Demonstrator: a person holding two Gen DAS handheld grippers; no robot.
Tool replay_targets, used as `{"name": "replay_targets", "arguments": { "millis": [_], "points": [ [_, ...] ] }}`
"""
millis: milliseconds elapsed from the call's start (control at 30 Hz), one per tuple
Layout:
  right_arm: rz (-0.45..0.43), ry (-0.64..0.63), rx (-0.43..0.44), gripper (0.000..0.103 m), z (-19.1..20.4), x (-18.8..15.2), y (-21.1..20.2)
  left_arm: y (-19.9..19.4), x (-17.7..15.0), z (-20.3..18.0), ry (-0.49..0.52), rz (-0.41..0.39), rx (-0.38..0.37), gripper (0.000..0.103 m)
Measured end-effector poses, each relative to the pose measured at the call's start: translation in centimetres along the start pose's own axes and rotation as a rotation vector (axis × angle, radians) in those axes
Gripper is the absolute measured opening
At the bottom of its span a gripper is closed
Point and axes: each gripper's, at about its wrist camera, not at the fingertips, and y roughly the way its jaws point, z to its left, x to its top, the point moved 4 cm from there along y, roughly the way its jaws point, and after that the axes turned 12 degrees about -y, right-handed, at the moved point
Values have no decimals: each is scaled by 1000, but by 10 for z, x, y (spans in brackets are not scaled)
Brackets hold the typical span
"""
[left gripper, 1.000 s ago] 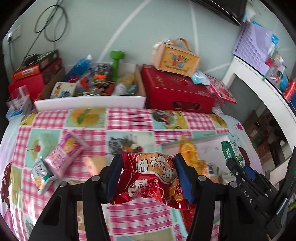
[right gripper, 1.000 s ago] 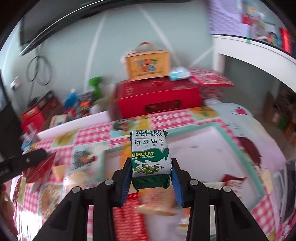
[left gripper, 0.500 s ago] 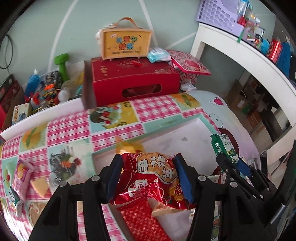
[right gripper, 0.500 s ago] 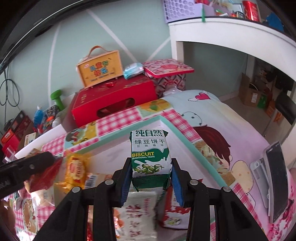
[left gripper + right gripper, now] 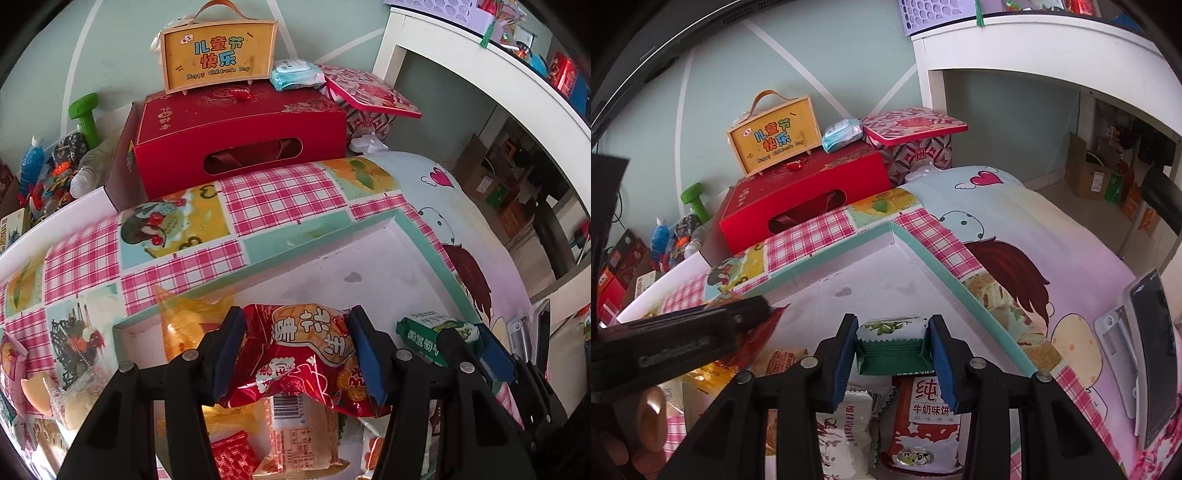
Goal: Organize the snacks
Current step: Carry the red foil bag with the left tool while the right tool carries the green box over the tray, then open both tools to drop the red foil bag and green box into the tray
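Note:
My left gripper (image 5: 295, 354) is shut on a red snack bag (image 5: 306, 354) and holds it over the shallow teal-rimmed white box (image 5: 332, 236). My right gripper (image 5: 892, 350) is shut on a green biscuit pack (image 5: 892, 347), tipped forward over the same box (image 5: 923, 254). The green pack also shows at the right of the left wrist view (image 5: 436, 334). Several snack packets lie in the near part of the box, among them a barcoded packet (image 5: 299, 432), a white packet (image 5: 846, 421) and a red milk-biscuit packet (image 5: 923, 417).
A red gift box (image 5: 240, 136) with a yellow case (image 5: 219, 51) on top stands behind the checked tablecloth. A patterned tin (image 5: 912, 140) sits beside it. A phone (image 5: 1152, 354) lies at the right. Loose snacks (image 5: 33, 387) lie left. A white desk (image 5: 1034, 40) stands right.
Both grippers have moved forward and down over the box. The green biscuit pack, upright before, now tips forward. The left gripper still holds the red bag.

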Motion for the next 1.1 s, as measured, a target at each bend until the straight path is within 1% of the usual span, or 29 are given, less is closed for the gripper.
{"name": "replay_targets", "arguments": {
  "millis": [100,200,300,367,400,467,567,600,633,700,800,967,1067,1100],
  "points": [
    [3,-6,-1,42,0,0,0,0,1,1,-27,3,-13,61],
    [11,-12,-3,42,1,0,0,-1,1,3,-45,13,-9,64],
    [23,-21,-15,42,2,0,-1,-9,0,5,-60,6,-19,65],
    [36,-22,-16,42,2,0,-1,-16,0,6,-67,-4,-27,71],
    [41,-29,-16,42,3,0,-3,-20,0,6,-69,-7,-25,73],
    [47,-41,-23,43,5,1,-5,-25,-1,8,-75,-9,-13,74],
    [80,-36,-25,46,6,1,-8,-36,-4,15,-86,-31,5,74],
    [87,-33,-20,51,7,0,-9,-39,-6,19,-92,-45,16,75],
    [92,-33,-15,56,8,1,-11,-42,-8,23,-97,-55,30,79],
    [99,-40,-15,61,11,0,-15,-46,-13,33,-111,-70,69,83],
    [110,-70,-17,73,18,-1,-19,-51,-21,52,-139,-89,125,83],
    [106,-101,-7,84,28,-1,-27,-56,-33,76,-158,-114,206,83],
    [96,-111,-16,89,32,-2,-32,-57,-39,82,-147,-121,229,84],
    [95,-113,-18,94,32,-2,-33,-58,-41,83,-144,-125,235,84]
  ]
}}
